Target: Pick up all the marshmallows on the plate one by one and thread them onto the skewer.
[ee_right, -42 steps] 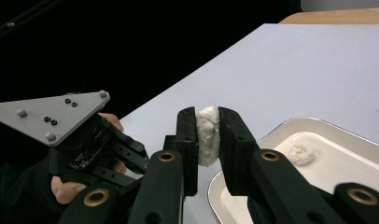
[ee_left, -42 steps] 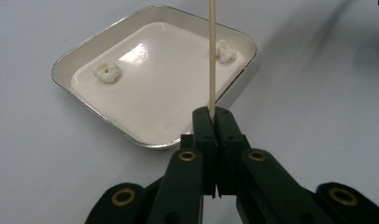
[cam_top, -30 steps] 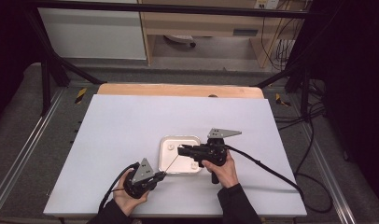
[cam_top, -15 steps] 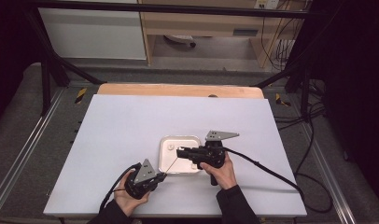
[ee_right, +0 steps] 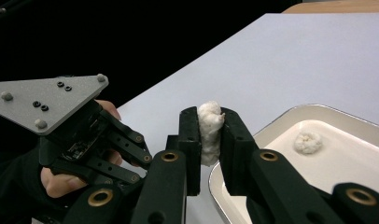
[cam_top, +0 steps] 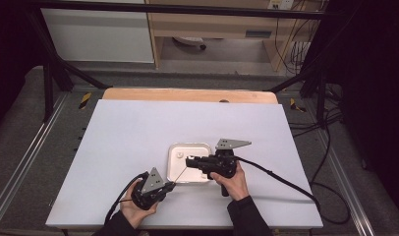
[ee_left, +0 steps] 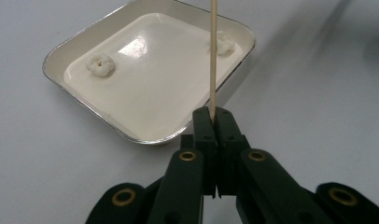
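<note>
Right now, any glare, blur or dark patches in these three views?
Left gripper view: ceiling light glares off the tray floor; skewer sharp. Right gripper view: white piece in focus, left background black. High view: table evenly lit, surroundings dim, slightly soft.

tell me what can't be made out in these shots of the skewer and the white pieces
- Skewer tip: cut off by the top edge of the left gripper view.
- White piece held in the right gripper: its sides are hidden by the jaws.
- Piece in the tray: too small in the high view to identify.
</note>
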